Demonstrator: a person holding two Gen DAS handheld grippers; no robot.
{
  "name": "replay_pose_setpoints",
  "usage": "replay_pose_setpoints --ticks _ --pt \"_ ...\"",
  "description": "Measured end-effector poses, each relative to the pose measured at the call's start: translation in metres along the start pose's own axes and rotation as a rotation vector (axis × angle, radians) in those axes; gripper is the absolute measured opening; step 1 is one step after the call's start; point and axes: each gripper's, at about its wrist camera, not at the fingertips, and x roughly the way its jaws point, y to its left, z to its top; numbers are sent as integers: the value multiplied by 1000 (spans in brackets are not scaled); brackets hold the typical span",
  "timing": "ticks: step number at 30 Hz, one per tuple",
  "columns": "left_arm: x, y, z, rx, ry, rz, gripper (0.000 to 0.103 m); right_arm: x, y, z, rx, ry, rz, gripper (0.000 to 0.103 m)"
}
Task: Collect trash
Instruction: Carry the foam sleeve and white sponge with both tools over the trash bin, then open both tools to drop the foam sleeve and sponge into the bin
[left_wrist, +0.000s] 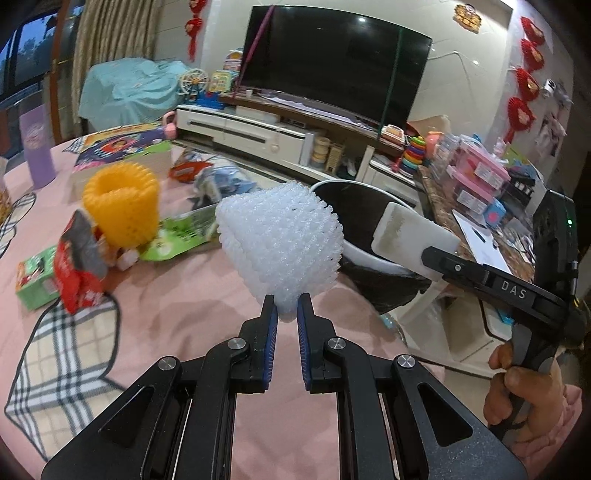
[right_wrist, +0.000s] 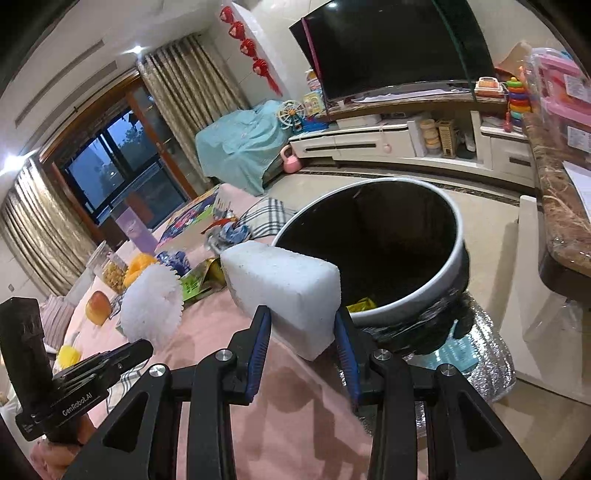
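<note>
- The white foam net sleeve (left_wrist: 279, 240) is pinched at its lower end by the left gripper (left_wrist: 287, 312), whose jaws are clamped nearly together on a thin fold of it; the rest flares up and outward above the pink tablecloth (left_wrist: 184, 295), close to the bin's near rim
- It is a soft, knobbly, translucent mesh tube that looks light and springy, so it should squash in the grip rather than resist
- The white foam block (right_wrist: 282, 282) is held across its width by the right gripper (right_wrist: 303, 332), blue pads pressed on both side faces; it sits just in front of the bin rim, above the table edge
- The block is a pale slab with rough, slightly grubby faces and crisp corners
- The white bin (right_wrist: 456, 251) with its black liner stands just off the table, mouth open, something yellow at the bottom
- Risk: the sleeve is caught only by a small fold, so it could slide free over the table before it gets above the mouth
- Risk: both pieces are light, so on release they may catch the rim, or bounce out onto the floor, if let go too near the edge
- Risk: the two grippers are near each other at the bin, so they could knock together
- More litter remains behind: a yellow net sleeve (left_wrist: 122, 203), a red wrapper (left_wrist: 79, 266), a green carton (left_wrist: 35, 277)
</note>
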Motion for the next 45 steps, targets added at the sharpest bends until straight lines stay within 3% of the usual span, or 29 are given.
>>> replay_pose_setpoints --ticks 23,39,42,44,45 --pt "60 -64 48 136 47 -63 10 4 -49 43 11 -14 -102 36" --pt "94 -73 60 143 111 -68 11 22 -69 56 20 20 -120 37" --pt "97 -73 60 136 120 -55 19 24 -70 58 22 27 -116 40" --pt "96 -71 61 123 119 -52 43 25 -70 60 23 32 -111 48" --pt "95 -70 62 119 114 -46 47 26 -70 60 27 35 -105 51"
